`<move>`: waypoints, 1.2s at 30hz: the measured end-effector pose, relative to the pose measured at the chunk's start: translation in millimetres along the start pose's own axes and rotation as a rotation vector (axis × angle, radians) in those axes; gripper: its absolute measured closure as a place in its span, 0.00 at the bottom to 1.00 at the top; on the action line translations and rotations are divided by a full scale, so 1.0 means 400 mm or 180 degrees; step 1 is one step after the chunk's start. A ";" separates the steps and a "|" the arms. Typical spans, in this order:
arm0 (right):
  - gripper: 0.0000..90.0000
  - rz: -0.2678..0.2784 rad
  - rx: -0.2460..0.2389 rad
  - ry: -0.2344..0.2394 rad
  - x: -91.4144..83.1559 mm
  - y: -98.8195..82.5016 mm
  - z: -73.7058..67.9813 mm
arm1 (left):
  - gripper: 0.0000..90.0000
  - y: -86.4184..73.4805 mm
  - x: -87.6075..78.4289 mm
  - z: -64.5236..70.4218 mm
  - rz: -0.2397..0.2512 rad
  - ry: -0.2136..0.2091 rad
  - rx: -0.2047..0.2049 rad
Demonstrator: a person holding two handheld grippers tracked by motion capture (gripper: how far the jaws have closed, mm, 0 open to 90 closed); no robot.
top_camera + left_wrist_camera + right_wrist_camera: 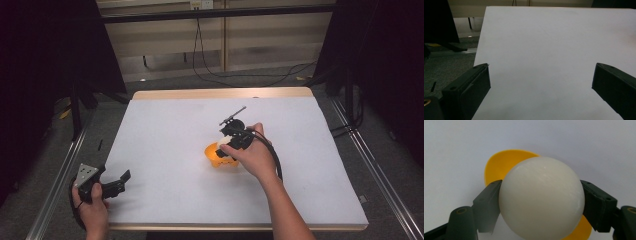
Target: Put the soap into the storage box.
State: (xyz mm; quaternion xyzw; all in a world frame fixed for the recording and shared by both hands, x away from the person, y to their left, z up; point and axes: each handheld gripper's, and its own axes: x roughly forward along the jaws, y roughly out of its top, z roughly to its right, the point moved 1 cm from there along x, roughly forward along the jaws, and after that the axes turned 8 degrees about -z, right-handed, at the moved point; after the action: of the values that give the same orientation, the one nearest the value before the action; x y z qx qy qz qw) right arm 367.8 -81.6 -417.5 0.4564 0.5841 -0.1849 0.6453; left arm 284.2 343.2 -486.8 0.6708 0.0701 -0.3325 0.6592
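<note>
A big bench (165, 150) stands in the middle of the room. Its top is covered with a plain white sheet, and a strip of light wood shows along the far edge. A small orange bowl (214, 154) sits on the white top, a bit right of the middle. The rest of the top is bare. The bench stands on a grey floor (45, 200), with metal rails (57, 187) running along both sides.
</note>
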 end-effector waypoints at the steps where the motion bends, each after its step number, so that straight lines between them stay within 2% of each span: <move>1: 0.27 -0.0003 -0.0006 -0.0008 0.002 0.001 0.000 | 0.02 0.000 0.000 0.000 -0.0001 -0.0001 0.0000; 17: 0.27 -0.0065 0.0149 -0.0002 0.029 0.001 0.000 | 0.02 0.000 0.000 0.000 -0.0001 -0.0002 -0.0003; 30: 0.26 -0.0134 0.0178 0.0016 0.049 -0.009 -0.001 | 0.02 0.000 0.000 0.000 -0.0007 0.0000 0.0001; 36: 0.19 -0.0010 0.0261 0.0109 0.031 -0.012 0.001 | 0.02 0.000 0.000 -0.001 -0.0004 0.0000 0.0001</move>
State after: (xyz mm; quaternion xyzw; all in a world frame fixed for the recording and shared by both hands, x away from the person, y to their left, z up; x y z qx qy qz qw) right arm 367.7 -80.7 -430.7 0.4846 0.5877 -0.2019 0.6156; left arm 284.3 343.4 -486.9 0.6708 0.0704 -0.3329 0.6590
